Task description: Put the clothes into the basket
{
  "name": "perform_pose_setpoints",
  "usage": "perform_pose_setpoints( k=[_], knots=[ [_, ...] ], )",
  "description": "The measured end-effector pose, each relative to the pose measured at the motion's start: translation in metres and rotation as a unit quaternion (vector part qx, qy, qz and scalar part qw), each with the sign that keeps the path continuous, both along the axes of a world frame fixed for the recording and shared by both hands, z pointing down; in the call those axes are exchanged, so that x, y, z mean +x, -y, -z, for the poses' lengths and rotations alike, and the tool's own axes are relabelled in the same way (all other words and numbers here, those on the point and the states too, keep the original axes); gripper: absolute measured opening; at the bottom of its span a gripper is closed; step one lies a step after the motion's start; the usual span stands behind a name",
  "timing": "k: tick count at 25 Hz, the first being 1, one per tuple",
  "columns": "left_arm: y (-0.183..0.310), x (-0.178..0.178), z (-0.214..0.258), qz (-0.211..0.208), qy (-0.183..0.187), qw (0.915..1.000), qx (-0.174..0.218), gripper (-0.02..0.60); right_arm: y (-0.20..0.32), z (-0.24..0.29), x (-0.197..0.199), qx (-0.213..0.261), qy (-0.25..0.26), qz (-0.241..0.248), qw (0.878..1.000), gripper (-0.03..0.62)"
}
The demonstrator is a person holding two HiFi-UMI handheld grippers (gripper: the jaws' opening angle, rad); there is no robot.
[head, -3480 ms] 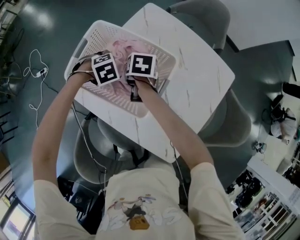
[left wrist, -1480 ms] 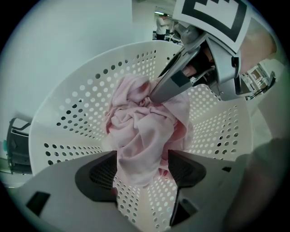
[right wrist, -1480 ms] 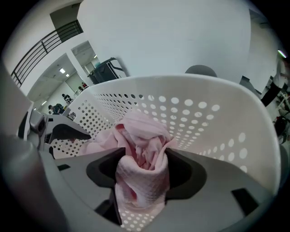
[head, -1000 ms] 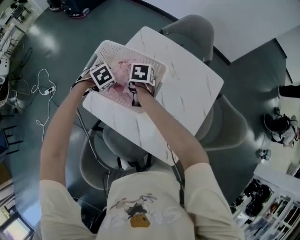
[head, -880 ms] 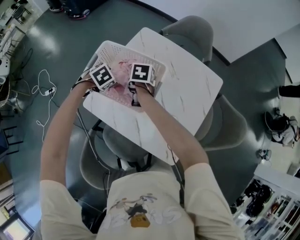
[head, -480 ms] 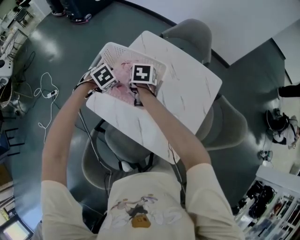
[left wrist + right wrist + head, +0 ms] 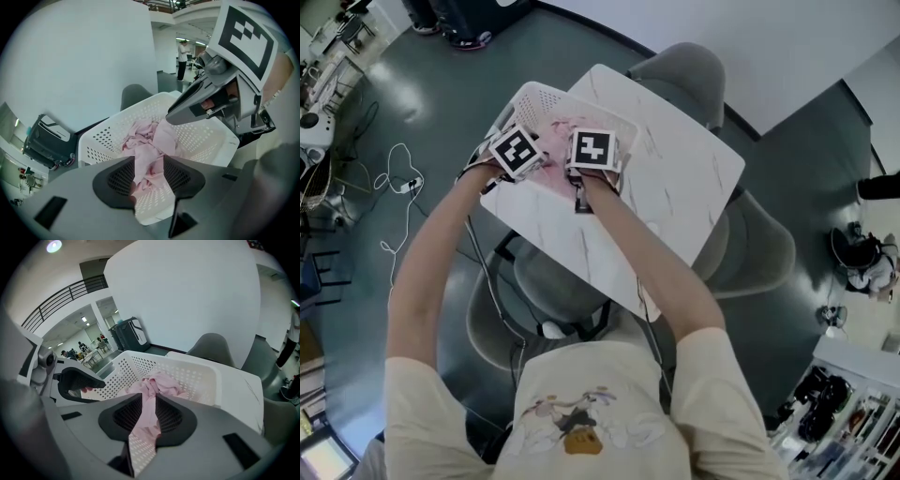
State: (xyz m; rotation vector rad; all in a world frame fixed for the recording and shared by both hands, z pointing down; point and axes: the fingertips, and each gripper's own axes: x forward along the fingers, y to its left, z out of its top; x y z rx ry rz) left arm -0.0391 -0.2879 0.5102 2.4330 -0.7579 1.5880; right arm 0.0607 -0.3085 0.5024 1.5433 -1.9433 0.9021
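as left tongs [image 7: 149, 164] and right tongs [image 7: 148, 404], just closing, pinch pink cloth [image 7: 154, 138], it hangs inside basket [image 7: 117, 115] rim.

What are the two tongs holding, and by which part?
The pink garment. The left tongs and right tongs, jaws just closed in, each pinch a bunched fold.

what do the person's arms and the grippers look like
The left tongs and right tongs have grey bodies, dark grid-textured pads and a white cube with black square markers on top. Thin dark cables trail from them. The person wears a cream short-sleeved T-shirt with a cartoon print.
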Motion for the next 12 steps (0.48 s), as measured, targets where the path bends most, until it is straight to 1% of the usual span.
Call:
perform_pose_setpoints(
  k=[2, 3, 4, 6, 8, 10, 12],
  knots=[
    [-0.004, 0.004, 0.007, 0.006, -0.016, 0.9998, 0.009, 0.181, -0.005, 0.004, 0.001, 0.005, -0.001, -0.001, 1.000, 0.076],
    [-0.006, 0.007, 0.011, 0.007, -0.025, 0.9996, 0.014, 0.164, -0.008, 0.007, 0.003, 0.009, -0.004, -0.002, 1.000, 0.052],
    [-0.010, 0.009, 0.013, 0.009, -0.031, 0.9994, 0.016, 0.144, -0.011, 0.010, 0.005, 0.012, -0.008, -0.002, 1.000, 0.041],
    [-0.019, 0.008, 0.015, 0.014, -0.032, 0.9992, 0.019, 0.090, -0.020, 0.016, 0.005, 0.017, -0.011, 0.005, 1.000, 0.031],
    [-0.027, 0.006, 0.016, 0.018, -0.028, 0.9992, 0.024, 0.052, -0.031, 0.019, -0.007, 0.012, 0.013, 0.024, 1.000, 0.028],
    [-0.031, 0.004, 0.018, 0.025, -0.028, 0.9987, 0.034, 0.026, -0.037, 0.024, -0.016, 0.015, 0.030, 0.036, 0.999, 0.024],
    [-0.033, 0.001, 0.021, 0.037, -0.025, 0.9980, 0.045, 0.009, -0.040, 0.031, -0.018, 0.023, 0.031, 0.039, 0.999, 0.019]
  ],
)
